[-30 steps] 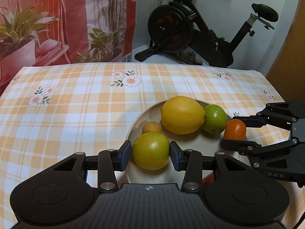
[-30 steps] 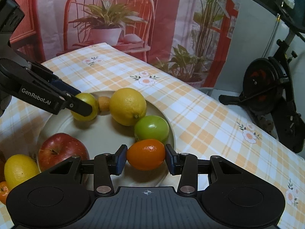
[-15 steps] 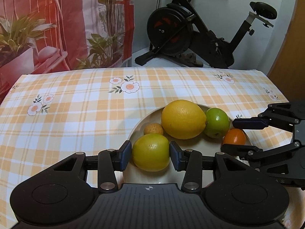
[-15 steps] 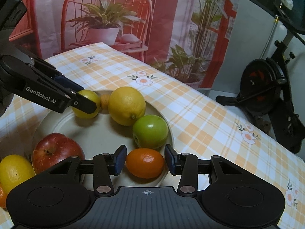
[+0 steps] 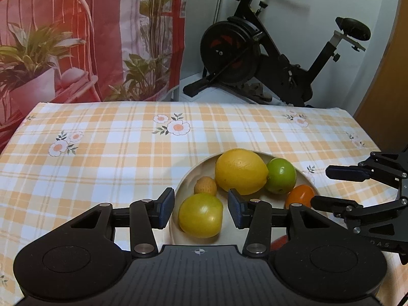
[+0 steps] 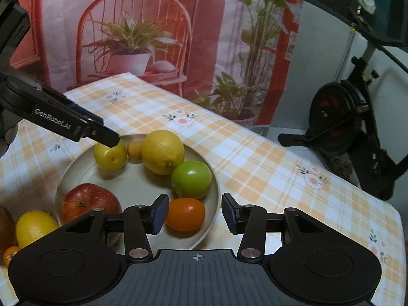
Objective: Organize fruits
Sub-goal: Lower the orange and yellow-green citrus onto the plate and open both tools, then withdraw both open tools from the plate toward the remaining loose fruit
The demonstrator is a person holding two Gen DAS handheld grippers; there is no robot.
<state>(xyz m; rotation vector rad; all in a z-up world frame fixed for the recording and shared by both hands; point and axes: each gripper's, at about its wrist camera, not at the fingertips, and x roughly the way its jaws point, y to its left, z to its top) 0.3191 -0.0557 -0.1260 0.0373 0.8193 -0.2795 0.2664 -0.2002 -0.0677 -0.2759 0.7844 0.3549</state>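
A pale plate point(image 5: 183, 186) point(image 6: 76, 173) holds a large lemon point(image 5: 241, 170), a green apple point(image 5: 280, 176), a small yellow-orange fruit point(image 5: 205, 186) and a red apple point(image 6: 86, 201). A yellow-green fruit point(image 5: 200, 215) rests on the plate between the pads of my left gripper point(image 5: 201, 211), with a gap on each side, so that gripper is open. My right gripper point(image 6: 195, 214) is opening. The small orange point(image 6: 185, 214) lies on the plate's near rim between its jaws, clear of the right pad. The right gripper point(image 5: 320, 185) also shows beside the orange point(image 5: 298, 195).
Off the plate at the left lie a lemon point(image 6: 33, 227), a tiny orange fruit point(image 6: 10, 253) and a brown fruit point(image 6: 5, 224). The checked tablecloth point(image 5: 102, 153) ends at the far edge. An exercise bike point(image 5: 255, 58) stands beyond it.
Both grippers have let go. The left pads parted from the yellow-green fruit. The right jaws released the orange onto the plate and drew back and up a little.
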